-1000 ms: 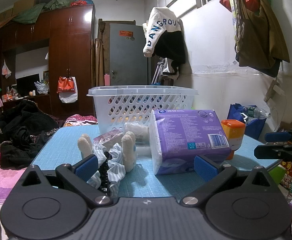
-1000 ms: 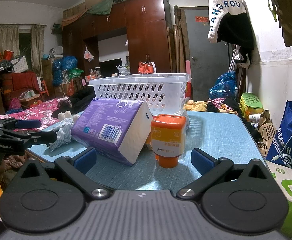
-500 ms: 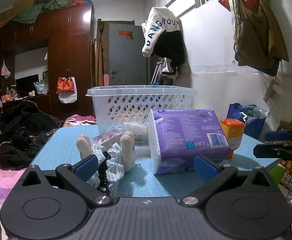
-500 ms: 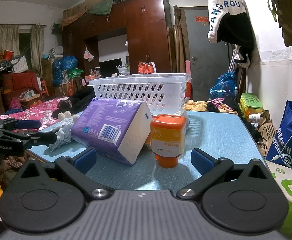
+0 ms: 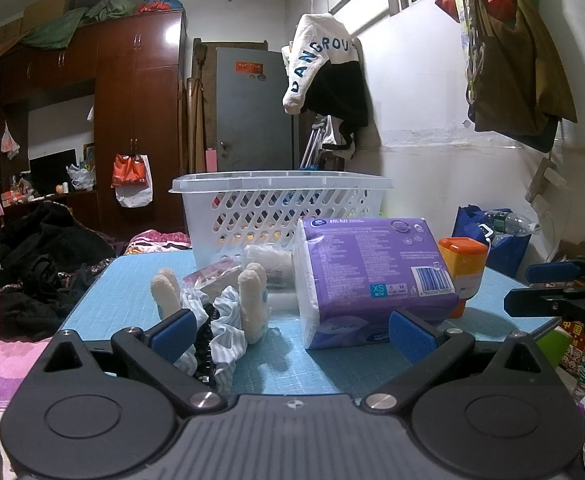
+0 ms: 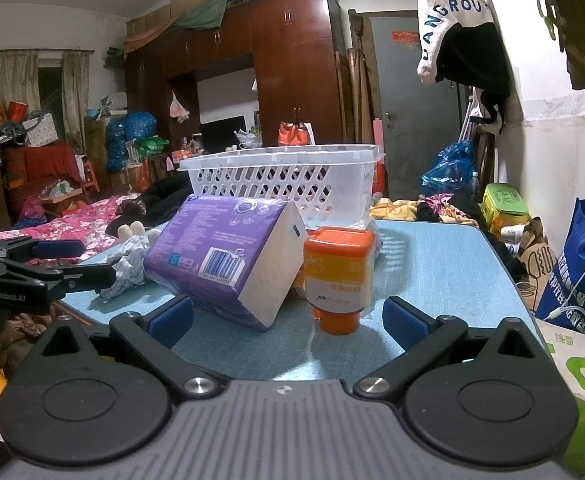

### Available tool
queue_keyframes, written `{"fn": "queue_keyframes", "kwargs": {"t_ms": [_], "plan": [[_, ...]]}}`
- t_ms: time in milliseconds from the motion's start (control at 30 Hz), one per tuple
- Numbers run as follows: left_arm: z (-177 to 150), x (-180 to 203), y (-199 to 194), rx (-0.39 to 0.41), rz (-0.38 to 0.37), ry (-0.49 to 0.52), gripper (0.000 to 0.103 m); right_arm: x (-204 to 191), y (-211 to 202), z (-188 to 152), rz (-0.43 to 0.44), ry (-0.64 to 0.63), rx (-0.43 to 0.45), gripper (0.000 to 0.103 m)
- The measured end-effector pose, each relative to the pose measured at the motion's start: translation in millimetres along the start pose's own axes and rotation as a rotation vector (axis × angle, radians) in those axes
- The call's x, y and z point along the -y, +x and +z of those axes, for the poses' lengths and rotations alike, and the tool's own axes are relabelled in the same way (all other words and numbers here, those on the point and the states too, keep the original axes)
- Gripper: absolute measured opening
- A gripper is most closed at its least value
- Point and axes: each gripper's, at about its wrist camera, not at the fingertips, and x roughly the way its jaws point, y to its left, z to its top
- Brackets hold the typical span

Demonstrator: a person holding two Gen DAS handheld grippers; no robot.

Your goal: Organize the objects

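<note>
Near the surface's (image 5: 132, 272) front edge, a purple, barcoded pack (image 5: 372, 276) half-hides an orange-capped bottle (image 5: 462, 268); both the left hand-held gripper (image 5: 290, 330) and the right hand-held gripper (image 6: 288, 318) gape wide, empty.

Basket: I see a white plastic basket (image 5: 280, 204) with holes in its sides. It stands upright at the back of the blue table.
Purple pack: I see a soft purple pack (image 5: 372, 276) with a barcode. It lies in front of the basket.
Orange bottle: I see an orange and yellow bottle (image 6: 339, 276). It stands on its cap, just beside the pack.
Soft toy: I see a striped cloth toy (image 5: 228, 308) with cream fuzzy feet sticking up, to the left of the pack.
Small bag: I see a clear bag (image 5: 216, 274) lying behind the toy.
</note>
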Motion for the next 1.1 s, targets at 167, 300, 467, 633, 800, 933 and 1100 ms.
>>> {"fn": "queue_keyframes", "kwargs": {"t_ms": [167, 300, 467, 633, 800, 933, 1100], "plan": [[-0.1, 0.2, -0.3, 0.001, -0.001, 0.001, 0.103, 0.0, 0.9, -1.1, 0.001, 0.006, -0.002, 0.103], [-0.4, 0.7, 0.1, 0.000, -0.001, 0.001, 0.103, 0.5, 1.1, -1.2, 0.001, 0.010, -0.005, 0.103], [-0.2, 0.5, -0.1, 0.001, -0.002, 0.002, 0.103, 0.8, 1.0, -1.0, 0.002, 0.010, -0.005, 0.103], [-0.2, 0.4, 0.0, 0.000, -0.001, 0.001, 0.103, 1.3, 1.5, -0.6, 0.002, 0.011, -0.006, 0.103], [-0.2, 0.6, -0.1, 0.001, -0.001, 0.002, 0.103, 1.3, 1.3, -0.5, 0.002, 0.010, -0.001, 0.103], [-0.8, 1.2, -0.4, 0.005, -0.007, 0.004, 0.103, 3.7, 0.2, -0.9, 0.011, 0.022, 0.016, 0.103], [0.1, -0.1, -2.0, 0.041, -0.022, 0.002, 0.103, 5.0, -2.7, -3.6, -0.004, 0.018, 0.102, 0.103]]}}
